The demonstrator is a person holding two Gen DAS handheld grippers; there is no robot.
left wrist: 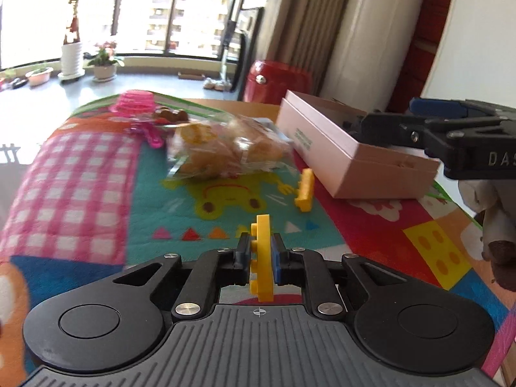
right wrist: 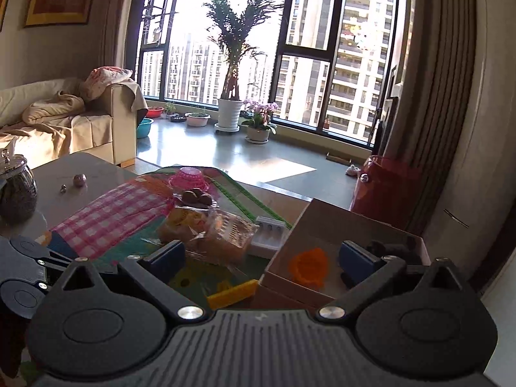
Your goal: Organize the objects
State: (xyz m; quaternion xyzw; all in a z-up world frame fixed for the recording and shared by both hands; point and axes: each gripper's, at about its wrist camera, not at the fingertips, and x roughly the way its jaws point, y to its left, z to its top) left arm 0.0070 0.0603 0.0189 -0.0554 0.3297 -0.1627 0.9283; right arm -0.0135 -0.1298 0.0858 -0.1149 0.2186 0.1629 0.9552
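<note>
my left tool is clamped on a yellow brick, held upright on edge between its blue pads above the colourful mat on the counter. a second yellow brick lies on the mat just beside the pink box. between me and the far edge sits a clear bag of bread, with a pink basket and some brown lumps behind it, too blurred to name. my right tool hangs with its fingers spread wide and nothing in them, over the box's near corner. an orange thing lies inside the box; i cannot tell what it is. dark objects deeper in the box are partly hidden by my right finger.
</note>
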